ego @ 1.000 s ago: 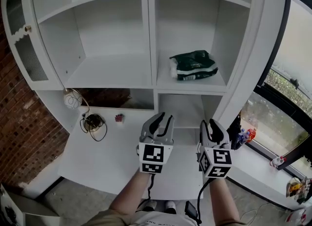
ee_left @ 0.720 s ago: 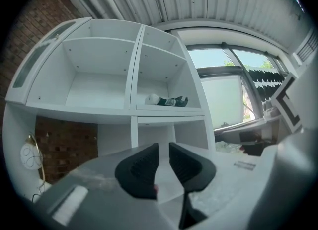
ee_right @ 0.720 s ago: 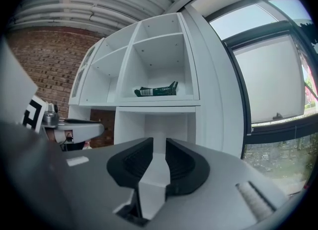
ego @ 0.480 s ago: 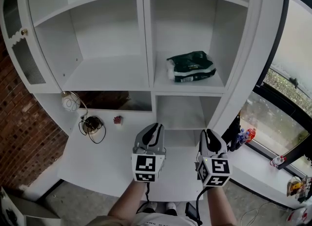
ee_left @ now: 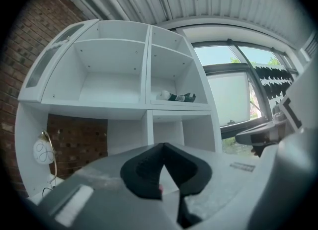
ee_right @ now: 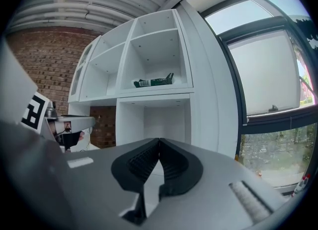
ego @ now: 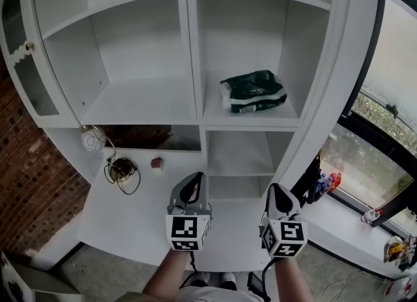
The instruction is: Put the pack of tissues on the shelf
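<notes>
well, left gripper (ego: 193,180) and right gripper (ego: 276,191) are both clenched on nothing, low over the white desk (ego: 130,216), well apart from the pack of tissues (ego: 253,90), which already lies in the right middle compartment of the shelf (ego: 251,122). little looks risky; a careless lift could nudge the soft pack forward. its white print is too small to read.

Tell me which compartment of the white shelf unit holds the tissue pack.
The right-hand middle compartment: the green tissue pack lies on its floor. The left compartment beside it and the cubby below hold no pack.
</notes>
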`<action>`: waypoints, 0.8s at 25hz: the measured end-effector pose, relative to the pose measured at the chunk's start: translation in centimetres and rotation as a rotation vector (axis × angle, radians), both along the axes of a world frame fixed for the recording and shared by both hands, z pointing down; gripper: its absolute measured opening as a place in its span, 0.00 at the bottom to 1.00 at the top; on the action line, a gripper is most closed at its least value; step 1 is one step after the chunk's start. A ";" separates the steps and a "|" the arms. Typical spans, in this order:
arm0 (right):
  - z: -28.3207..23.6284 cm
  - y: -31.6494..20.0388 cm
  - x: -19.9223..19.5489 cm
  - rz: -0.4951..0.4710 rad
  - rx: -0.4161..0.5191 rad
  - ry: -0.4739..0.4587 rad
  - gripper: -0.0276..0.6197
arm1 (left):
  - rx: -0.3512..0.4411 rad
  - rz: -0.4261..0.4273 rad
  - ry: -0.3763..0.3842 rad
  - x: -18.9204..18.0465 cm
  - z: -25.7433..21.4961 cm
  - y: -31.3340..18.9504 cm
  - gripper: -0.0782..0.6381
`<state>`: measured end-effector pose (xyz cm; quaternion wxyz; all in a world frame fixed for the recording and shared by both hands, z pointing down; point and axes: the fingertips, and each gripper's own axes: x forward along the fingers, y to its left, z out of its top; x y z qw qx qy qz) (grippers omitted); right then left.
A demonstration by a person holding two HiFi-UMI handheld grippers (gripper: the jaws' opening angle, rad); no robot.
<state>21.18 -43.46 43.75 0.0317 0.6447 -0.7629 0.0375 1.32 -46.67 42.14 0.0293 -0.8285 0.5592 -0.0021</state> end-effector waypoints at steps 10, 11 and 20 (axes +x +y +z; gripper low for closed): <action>0.2 0.2 0.2 0.009 0.003 -0.009 0.05 | 0.020 -0.021 0.012 -0.8 0.2 0.3 0.12; 0.1 0.2 0.2 0.009 0.007 -0.009 0.05 | 0.021 -0.021 0.014 -0.9 0.1 0.3 0.12; -0.6 0.4 0.5 0.053 0.023 0.019 0.05 | 0.028 -0.025 0.026 -1.3 -0.3 0.3 0.12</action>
